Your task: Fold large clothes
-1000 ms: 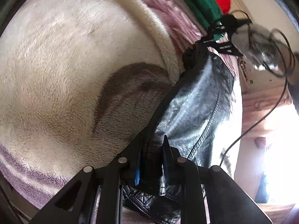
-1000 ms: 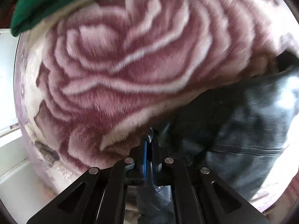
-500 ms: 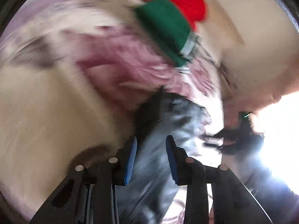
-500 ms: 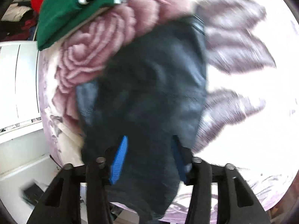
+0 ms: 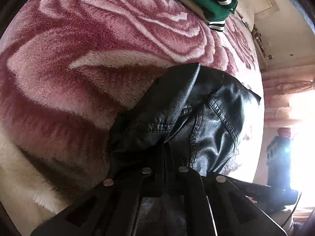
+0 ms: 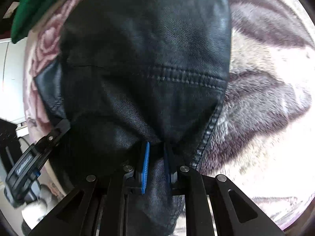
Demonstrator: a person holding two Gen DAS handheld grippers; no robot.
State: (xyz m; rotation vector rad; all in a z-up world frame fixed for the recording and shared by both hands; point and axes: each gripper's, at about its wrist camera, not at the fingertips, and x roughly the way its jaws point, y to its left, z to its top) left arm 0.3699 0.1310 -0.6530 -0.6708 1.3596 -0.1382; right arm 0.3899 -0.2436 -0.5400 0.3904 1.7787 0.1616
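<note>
A black leather jacket [image 5: 196,118] lies bunched on a fluffy pink-and-cream rose-patterned blanket [image 5: 88,68]. My left gripper [image 5: 166,153] is shut on a fold of the jacket; its fingertips are buried in the leather. In the right wrist view the jacket [image 6: 149,49] fills most of the frame. My right gripper [image 6: 156,157] is shut on a pinch of leather between its blue pads [image 6: 145,167]. The left gripper's body [image 6: 37,157] shows at the jacket's left edge.
A folded green garment with black-and-white striped trim [image 5: 212,0] lies at the far end of the blanket, also in the right wrist view [image 6: 33,9]. A bright window [image 5: 301,137] is at right. White furniture [image 6: 11,68] stands beside the bed.
Half a second ago both grippers were open above the jacket. Now both have closed on new folds of the leather, close to the blanket.
</note>
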